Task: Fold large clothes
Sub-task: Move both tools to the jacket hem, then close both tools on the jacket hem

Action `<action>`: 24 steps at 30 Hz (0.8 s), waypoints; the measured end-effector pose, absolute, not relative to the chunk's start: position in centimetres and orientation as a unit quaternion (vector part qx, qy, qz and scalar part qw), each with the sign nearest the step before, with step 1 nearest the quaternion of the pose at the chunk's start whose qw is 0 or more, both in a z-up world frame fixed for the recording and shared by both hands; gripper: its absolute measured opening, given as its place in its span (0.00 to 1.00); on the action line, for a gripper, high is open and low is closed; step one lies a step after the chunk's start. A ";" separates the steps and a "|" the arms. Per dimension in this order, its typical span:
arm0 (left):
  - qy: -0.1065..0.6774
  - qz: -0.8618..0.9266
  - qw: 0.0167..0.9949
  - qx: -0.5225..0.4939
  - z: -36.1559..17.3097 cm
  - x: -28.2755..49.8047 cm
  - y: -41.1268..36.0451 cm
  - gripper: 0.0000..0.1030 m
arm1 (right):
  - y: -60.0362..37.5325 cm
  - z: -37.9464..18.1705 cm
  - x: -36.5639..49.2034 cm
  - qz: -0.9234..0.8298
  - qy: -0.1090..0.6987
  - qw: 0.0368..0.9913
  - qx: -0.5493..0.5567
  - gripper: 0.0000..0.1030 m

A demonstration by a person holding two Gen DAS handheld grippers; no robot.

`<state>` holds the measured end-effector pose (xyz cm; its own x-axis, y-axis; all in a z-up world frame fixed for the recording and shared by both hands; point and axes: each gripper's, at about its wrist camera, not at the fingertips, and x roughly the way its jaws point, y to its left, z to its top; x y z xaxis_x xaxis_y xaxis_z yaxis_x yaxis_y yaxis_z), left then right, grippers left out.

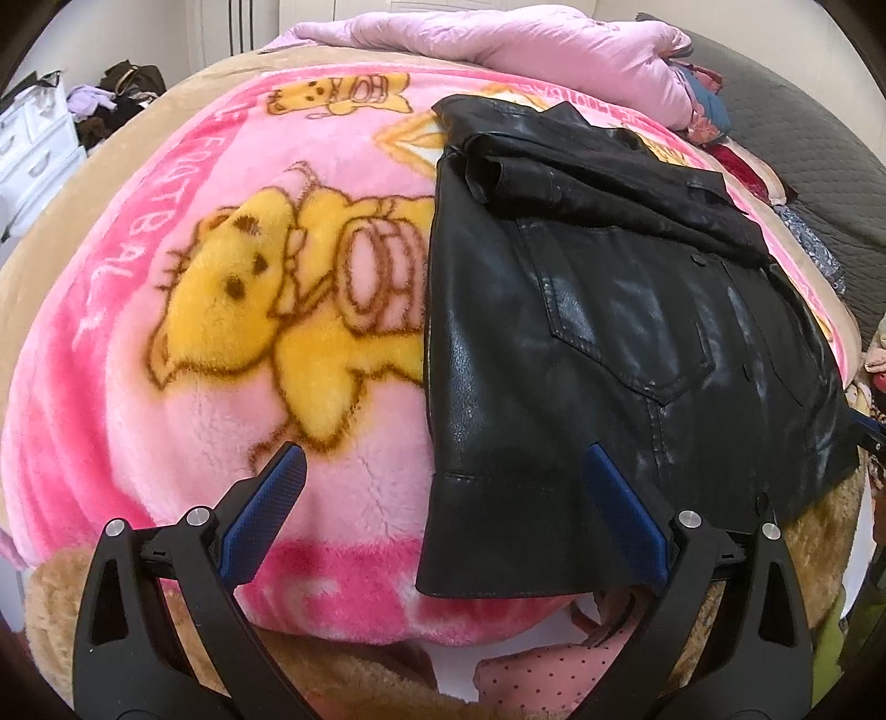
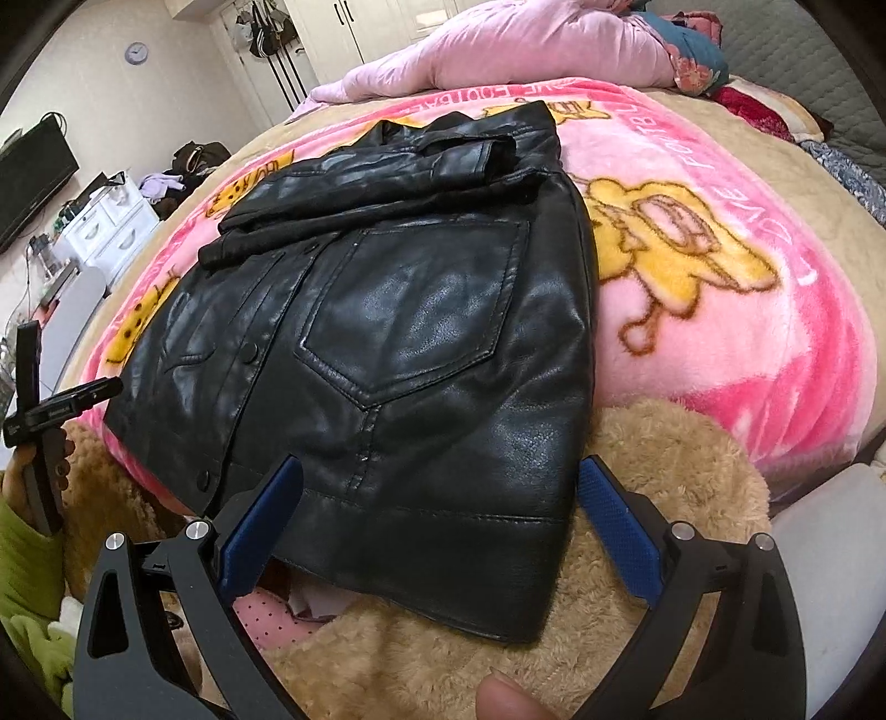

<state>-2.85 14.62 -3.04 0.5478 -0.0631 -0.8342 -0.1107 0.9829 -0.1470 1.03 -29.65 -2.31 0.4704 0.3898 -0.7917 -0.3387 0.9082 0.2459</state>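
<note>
A black leather jacket [image 1: 609, 310] lies on the pink bear blanket [image 1: 194, 387], front up, with both sleeves folded across its upper part; it also shows in the right wrist view [image 2: 398, 343]. My left gripper [image 1: 446, 462] is open and empty, hovering over the jacket's near left hem corner. My right gripper [image 2: 440, 473] is open and empty, its jaws straddling the near hem above the jacket. The other hand-held gripper [image 2: 66, 407] shows at the left edge of the right wrist view.
The blanket [image 2: 720, 343] covers a bed. A pink quilt [image 1: 498, 44] is bunched at the far end. A tan fleece cover [image 2: 637, 443] hangs at the near edge. A white drawer unit [image 2: 111, 221] and TV [image 2: 33, 177] stand at left.
</note>
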 end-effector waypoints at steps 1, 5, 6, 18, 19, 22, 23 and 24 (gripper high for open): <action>0.477 0.010 0.874 -0.093 -3.1 -2.8 14.5 0.91 | -29.7 -2.4 1.1 0.212 0.471 0.856 0.028 0.96; 0.488 -0.009 0.867 -0.100 -3.9 -2.8 13.9 0.91 | -29.6 -2.8 1.4 0.214 0.474 0.854 0.023 0.96; 0.493 -0.016 0.864 -0.104 -4.3 -2.8 13.7 0.91 | -29.5 -2.9 1.5 0.216 0.475 0.853 0.021 0.96; 0.499 -0.025 0.855 -0.137 -5.5 -2.2 14.3 0.91 | -29.6 -3.3 1.4 0.211 0.466 0.859 -0.009 0.31; 0.498 -0.025 0.855 -0.143 -5.5 -2.1 14.4 0.91 | -30.0 -2.9 1.3 0.214 0.461 0.861 0.002 0.25; 0.493 -0.025 0.857 -0.149 -5.4 -2.0 14.6 0.91 | -30.8 -1.6 1.0 0.237 0.435 0.868 0.032 0.17; 0.491 -0.024 0.858 -0.148 -5.4 -1.9 14.5 0.89 | -31.2 -1.2 1.0 0.245 0.426 0.870 0.048 0.17; 0.491 -0.021 0.858 -0.148 -5.4 -1.9 14.5 0.83 | -31.4 -0.8 1.2 0.250 0.421 0.870 0.061 0.15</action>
<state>-1.87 14.46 -5.41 0.5169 -0.1810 -0.8367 -0.1088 0.9556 -0.2739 1.20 -31.38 -0.84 0.5210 0.4869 -0.7010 -0.3840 0.8672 0.3169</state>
